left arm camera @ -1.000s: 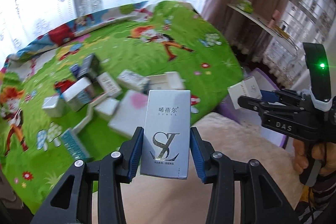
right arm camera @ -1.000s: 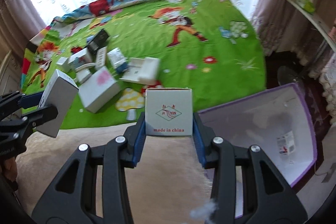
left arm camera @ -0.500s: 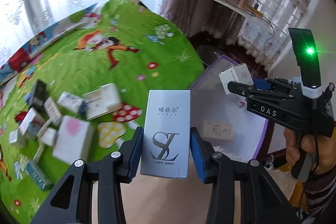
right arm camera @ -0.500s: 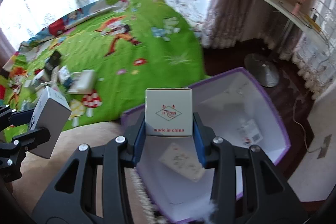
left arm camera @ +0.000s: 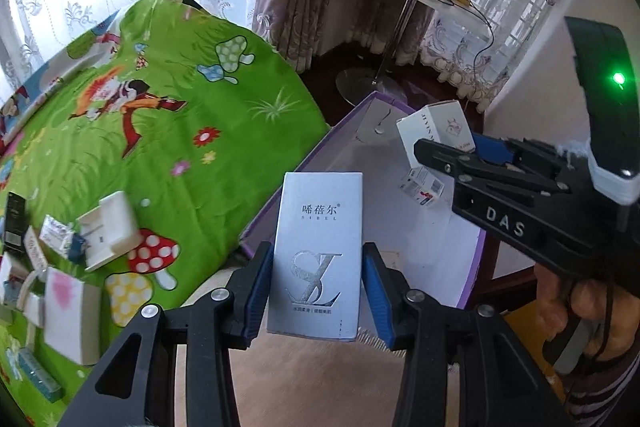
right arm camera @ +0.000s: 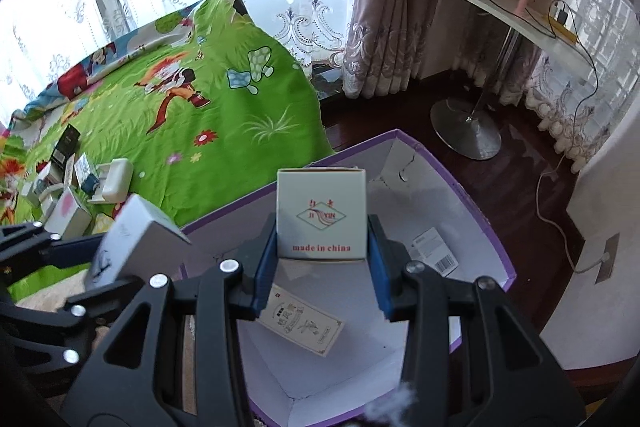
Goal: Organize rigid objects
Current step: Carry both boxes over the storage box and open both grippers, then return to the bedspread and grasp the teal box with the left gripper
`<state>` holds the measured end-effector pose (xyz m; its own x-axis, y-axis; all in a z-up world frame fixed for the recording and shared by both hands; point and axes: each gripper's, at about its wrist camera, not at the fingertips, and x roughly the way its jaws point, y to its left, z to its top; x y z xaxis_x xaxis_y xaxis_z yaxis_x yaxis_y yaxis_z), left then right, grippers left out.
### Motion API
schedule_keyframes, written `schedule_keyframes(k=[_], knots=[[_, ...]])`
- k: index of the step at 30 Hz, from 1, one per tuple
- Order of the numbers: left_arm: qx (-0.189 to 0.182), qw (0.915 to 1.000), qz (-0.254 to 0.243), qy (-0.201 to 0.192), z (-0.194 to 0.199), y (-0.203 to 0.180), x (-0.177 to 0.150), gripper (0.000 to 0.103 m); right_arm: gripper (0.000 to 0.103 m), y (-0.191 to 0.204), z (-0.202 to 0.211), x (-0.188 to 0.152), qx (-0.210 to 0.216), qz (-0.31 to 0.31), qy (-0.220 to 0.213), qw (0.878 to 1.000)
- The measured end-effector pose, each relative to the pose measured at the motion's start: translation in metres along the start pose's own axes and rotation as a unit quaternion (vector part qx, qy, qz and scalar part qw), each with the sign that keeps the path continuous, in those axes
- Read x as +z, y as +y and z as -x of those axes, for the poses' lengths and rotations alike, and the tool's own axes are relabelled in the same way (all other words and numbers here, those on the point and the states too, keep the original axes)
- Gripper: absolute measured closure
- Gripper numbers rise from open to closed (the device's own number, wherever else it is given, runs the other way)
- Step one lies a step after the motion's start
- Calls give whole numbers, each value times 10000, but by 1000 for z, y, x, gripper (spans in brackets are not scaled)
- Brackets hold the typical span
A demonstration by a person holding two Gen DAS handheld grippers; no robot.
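Both tools have swung away from the bed toward the purple-rimmed bin [right arm camera: 472, 195], which was out at the edge a second ago and now lies directly beneath them. The left tool [left arm camera: 318, 283] clamps a tall silver box [left arm camera: 318, 251]; the right tool [right arm camera: 322, 267] clamps a small white box [right arm camera: 322, 213], poised over the bin's open mouth. Judgement: release is next. Two packets already lie inside. More boxes [left arm camera: 72, 259] remain on the green bedspread [left arm camera: 160, 115], left of the tools. Curtains and a wall shelf stand beyond.
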<state>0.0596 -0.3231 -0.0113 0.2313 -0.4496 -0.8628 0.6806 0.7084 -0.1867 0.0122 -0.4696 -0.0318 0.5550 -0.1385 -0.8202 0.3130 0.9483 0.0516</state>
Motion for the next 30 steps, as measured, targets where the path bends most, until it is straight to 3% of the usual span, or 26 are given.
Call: schedule_keyframes(k=[5, 10, 14, 17, 18, 22, 26, 30], knots=[[-189, 9998, 62, -25, -1, 0, -1, 35, 57, -1, -3, 1, 84, -40, 50, 9999], [-55, 9997, 124, -204, 12, 4, 0, 25, 32, 1, 1, 2, 93, -103, 33, 9999], [222, 9984, 297, -423, 26, 14, -4, 23, 21, 10, 10, 5, -125, 34, -113, 9999], [-77, 9955, 828, -458, 36, 30, -8, 23, 14, 24, 17, 7, -68, 166, -163, 9997], [28, 9949, 873, -497, 40, 34, -10, 23, 13, 31, 20, 7, -52, 240, -186, 9995], [522, 9936, 439, -900, 57, 34, -25, 23, 12, 52, 23, 9, 124, 471, -151, 9987], [696, 9927, 367, -914, 69, 44, -36, 23, 12, 75, 27, 8, 405, 646, -124, 9970], [609, 9914, 593, -995, 86, 64, -48, 23, 12, 106, 33, 7, 653, 915, -153, 9935]])
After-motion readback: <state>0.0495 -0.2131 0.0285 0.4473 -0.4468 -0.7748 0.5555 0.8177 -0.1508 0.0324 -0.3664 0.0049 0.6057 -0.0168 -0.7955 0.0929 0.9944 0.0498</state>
